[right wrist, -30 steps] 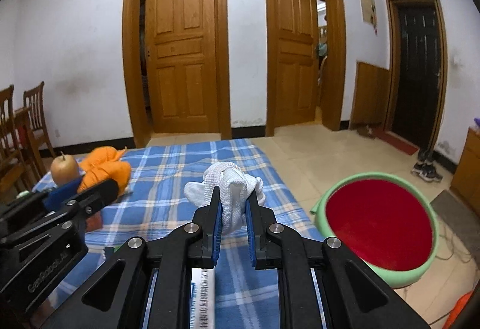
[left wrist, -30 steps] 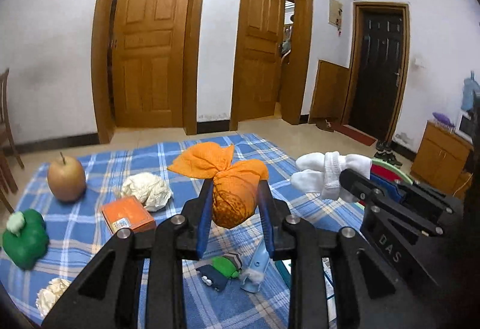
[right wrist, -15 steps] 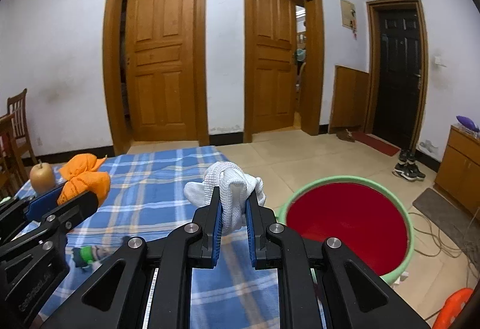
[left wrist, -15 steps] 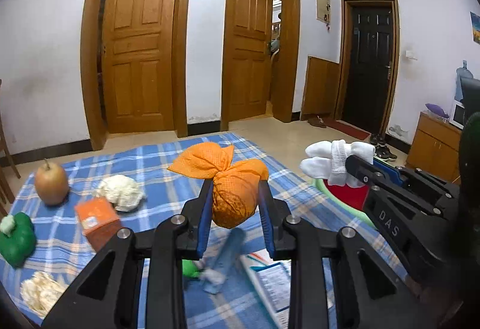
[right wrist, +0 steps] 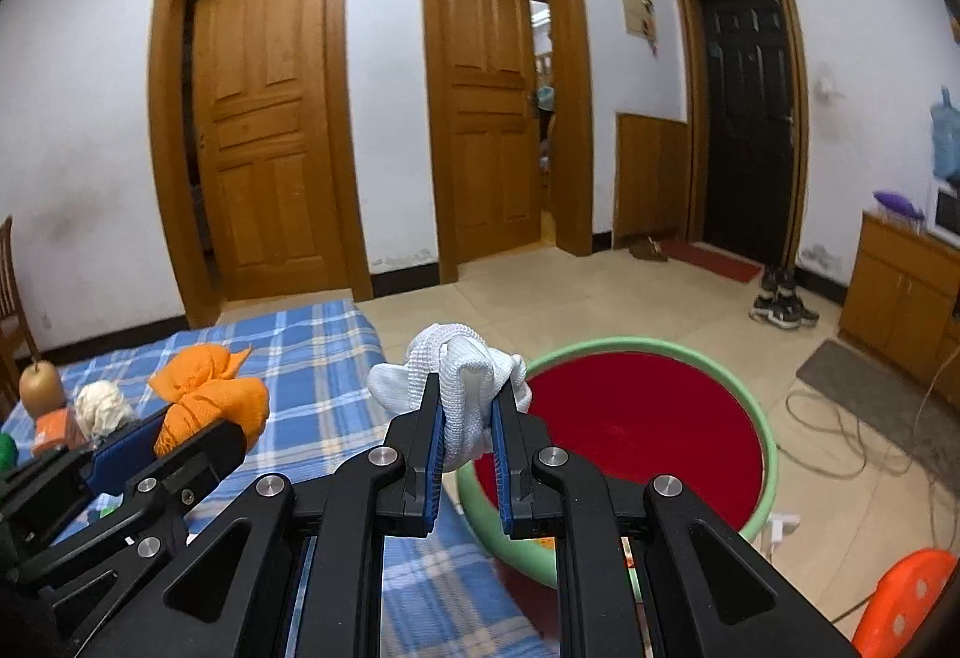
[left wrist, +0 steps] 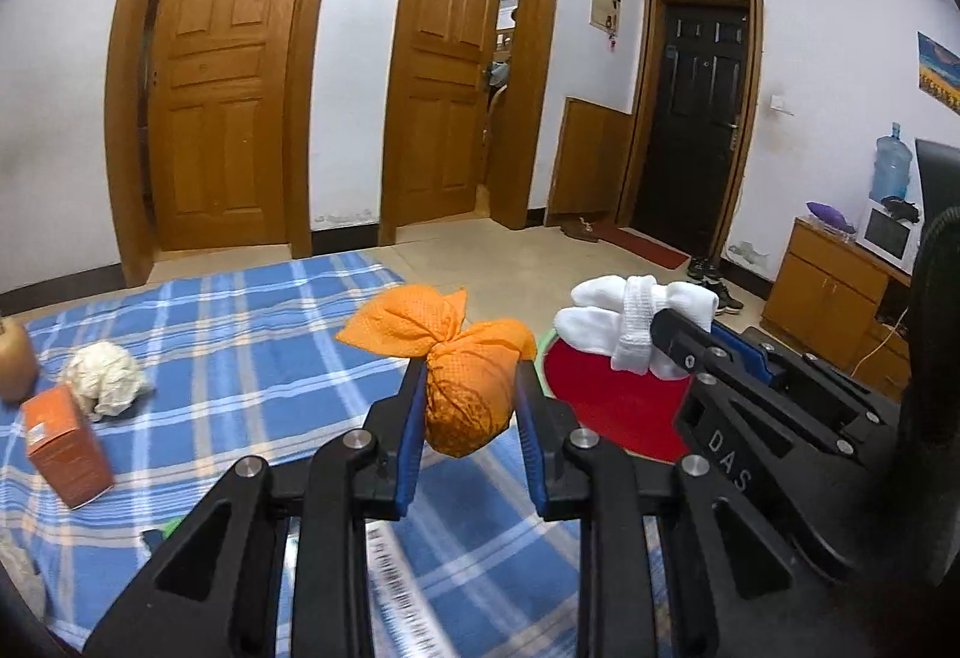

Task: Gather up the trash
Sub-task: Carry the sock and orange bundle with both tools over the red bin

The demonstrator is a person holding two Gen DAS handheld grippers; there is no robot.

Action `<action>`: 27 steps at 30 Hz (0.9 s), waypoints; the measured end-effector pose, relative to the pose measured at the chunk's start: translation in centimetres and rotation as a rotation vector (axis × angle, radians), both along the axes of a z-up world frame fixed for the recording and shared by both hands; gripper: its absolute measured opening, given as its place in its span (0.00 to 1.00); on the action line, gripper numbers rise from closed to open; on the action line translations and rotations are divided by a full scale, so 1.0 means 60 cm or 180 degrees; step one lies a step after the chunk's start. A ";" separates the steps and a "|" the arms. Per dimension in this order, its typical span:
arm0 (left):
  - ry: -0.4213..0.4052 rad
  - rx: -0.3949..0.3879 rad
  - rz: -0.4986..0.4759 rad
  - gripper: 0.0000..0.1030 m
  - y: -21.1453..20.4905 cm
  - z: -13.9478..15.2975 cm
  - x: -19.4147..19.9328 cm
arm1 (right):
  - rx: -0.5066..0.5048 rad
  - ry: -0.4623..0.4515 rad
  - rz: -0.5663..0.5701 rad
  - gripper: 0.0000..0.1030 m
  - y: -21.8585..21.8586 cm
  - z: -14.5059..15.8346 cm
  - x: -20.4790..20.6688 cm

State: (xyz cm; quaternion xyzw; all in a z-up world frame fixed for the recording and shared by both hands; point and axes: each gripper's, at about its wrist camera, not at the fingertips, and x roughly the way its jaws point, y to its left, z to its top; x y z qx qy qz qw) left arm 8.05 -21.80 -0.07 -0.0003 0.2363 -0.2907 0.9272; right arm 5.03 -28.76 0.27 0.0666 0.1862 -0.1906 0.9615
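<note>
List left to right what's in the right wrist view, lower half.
pear → crumpled white paper → orange bundle in left gripper → white sock bundle in right gripper → red-and-green basin → orange stool

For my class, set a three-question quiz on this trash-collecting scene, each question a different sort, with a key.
1. True or false: the left claw holds the knotted orange cloth bundle.
2. What does the right claw grip? A) a pear B) a white sock bundle C) an orange box
3. Fill in: the green-rimmed basin has a ___ inside.

Key: 1 true; 2 B; 3 red
</note>
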 end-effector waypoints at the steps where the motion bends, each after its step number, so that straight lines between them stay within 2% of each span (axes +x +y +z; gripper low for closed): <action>1: 0.0004 0.0002 -0.0015 0.27 -0.005 0.000 0.000 | 0.0001 -0.0002 -0.0026 0.13 -0.005 0.000 -0.002; 11: 0.0046 0.0042 -0.0263 0.27 -0.079 -0.005 0.005 | -0.0097 -0.0089 -0.0431 0.13 -0.061 0.007 -0.049; 19: 0.0070 -0.0032 -0.0431 0.27 -0.124 -0.002 0.009 | 0.0173 -0.0126 -0.0736 0.13 -0.113 0.005 -0.071; 27: 0.0361 0.0046 -0.0443 0.27 -0.149 -0.015 0.045 | 0.0115 -0.0134 -0.0854 0.13 -0.116 0.007 -0.057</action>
